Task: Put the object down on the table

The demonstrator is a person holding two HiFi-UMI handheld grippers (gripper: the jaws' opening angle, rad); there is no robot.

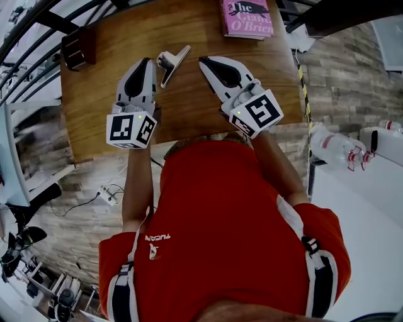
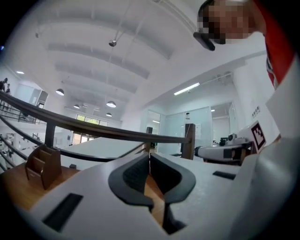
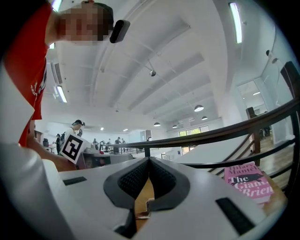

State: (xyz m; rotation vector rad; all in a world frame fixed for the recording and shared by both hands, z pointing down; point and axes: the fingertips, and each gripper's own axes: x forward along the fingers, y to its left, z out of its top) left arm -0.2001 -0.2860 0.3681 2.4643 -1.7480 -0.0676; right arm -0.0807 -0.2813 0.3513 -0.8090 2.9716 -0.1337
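A small silvery metal tool [image 1: 172, 63], with a round grip and a flat blade, lies on the wooden table [image 1: 107, 94] between my two grippers, touched by neither. The left gripper [image 1: 149, 61] [image 2: 149, 157] rests just left of it with its jaws shut and nothing between the pads. The right gripper [image 1: 203, 61] [image 3: 149, 162] sits just right of the tool, also shut and empty. Through the gap under the right jaws a bit of metal [image 3: 143, 213] shows on the wood.
A pink book [image 1: 247, 16] [image 3: 248, 185] lies at the table's far right. A brown wooden holder [image 1: 79, 47] [image 2: 43, 166] stands at the far left corner. A dark railing [image 2: 117, 133] runs behind the table. A plastic bottle [image 1: 337, 148] lies off to the right.
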